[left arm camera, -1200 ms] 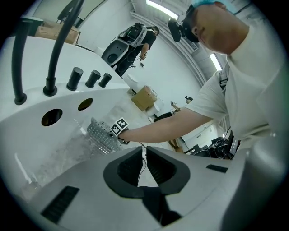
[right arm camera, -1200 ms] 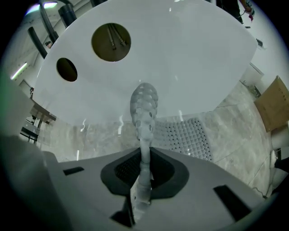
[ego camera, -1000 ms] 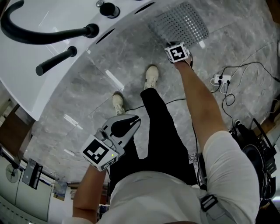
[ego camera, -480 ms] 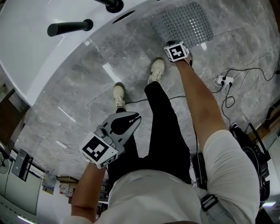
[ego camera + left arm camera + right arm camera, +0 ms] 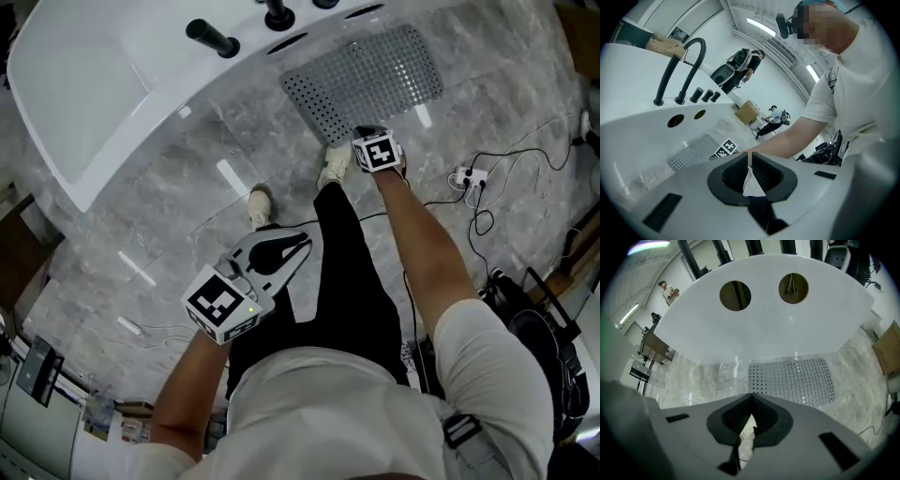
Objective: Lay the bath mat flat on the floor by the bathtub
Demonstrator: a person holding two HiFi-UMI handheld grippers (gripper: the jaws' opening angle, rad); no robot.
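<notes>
Grey marble floor holds the bath mat flat just ahead of the right gripper, jaws together and empty; the left gripper is likewise closed.

Bath mat flat by bathtub, right tool near

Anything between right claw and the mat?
Nothing visible. The mat lies flat on the floor beside the tub, and the shut right claw points at its near edge over bare floor.
</notes>
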